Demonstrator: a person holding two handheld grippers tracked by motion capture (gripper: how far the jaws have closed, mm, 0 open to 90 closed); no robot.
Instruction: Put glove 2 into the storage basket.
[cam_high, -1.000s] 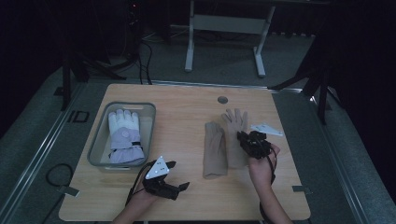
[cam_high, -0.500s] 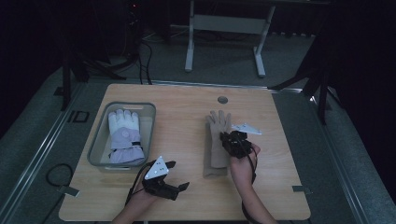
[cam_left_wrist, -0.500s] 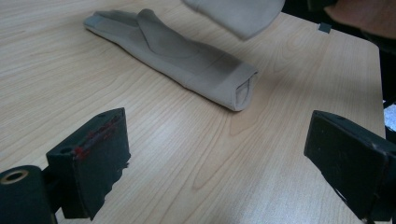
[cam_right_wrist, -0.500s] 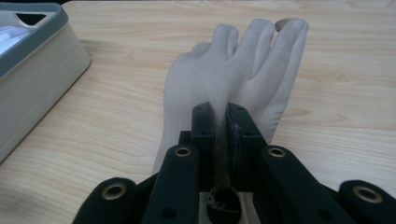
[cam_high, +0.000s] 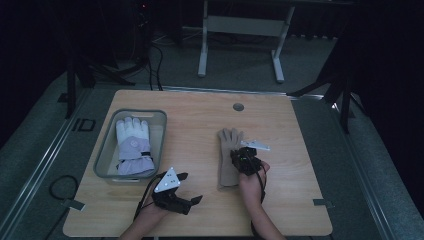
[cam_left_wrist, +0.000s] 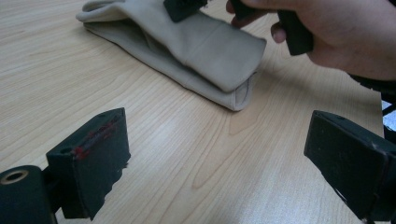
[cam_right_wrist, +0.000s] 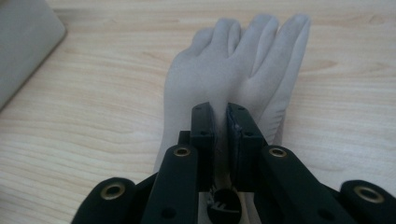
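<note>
Two beige gloves (cam_high: 226, 167) lie stacked on the wooden table, fingers pointing away from me. In the left gripper view the upper glove (cam_left_wrist: 210, 42) rests on the lower one (cam_left_wrist: 205, 88), cuffs toward that camera. My right gripper (cam_high: 238, 156) sits low over the upper glove (cam_right_wrist: 233, 56). Its jaws are nearly together, pinching a fold of that glove's back (cam_right_wrist: 220, 114). My left gripper (cam_high: 191, 189) rests near the front edge, to the left of the gloves. It is open with bare table between its jaws (cam_left_wrist: 219, 158).
A clear plastic bin (cam_high: 106, 147) at the left of the table holds a white and lavender glove (cam_high: 132, 145); its corner (cam_right_wrist: 23, 42) shows in the right gripper view. A round cable hole (cam_high: 238, 107) sits near the far edge. The table's right side is bare wood.
My right gripper has carried one beige glove left and down onto the other beige glove, which earlier lay beside it. The left gripper has not moved.
</note>
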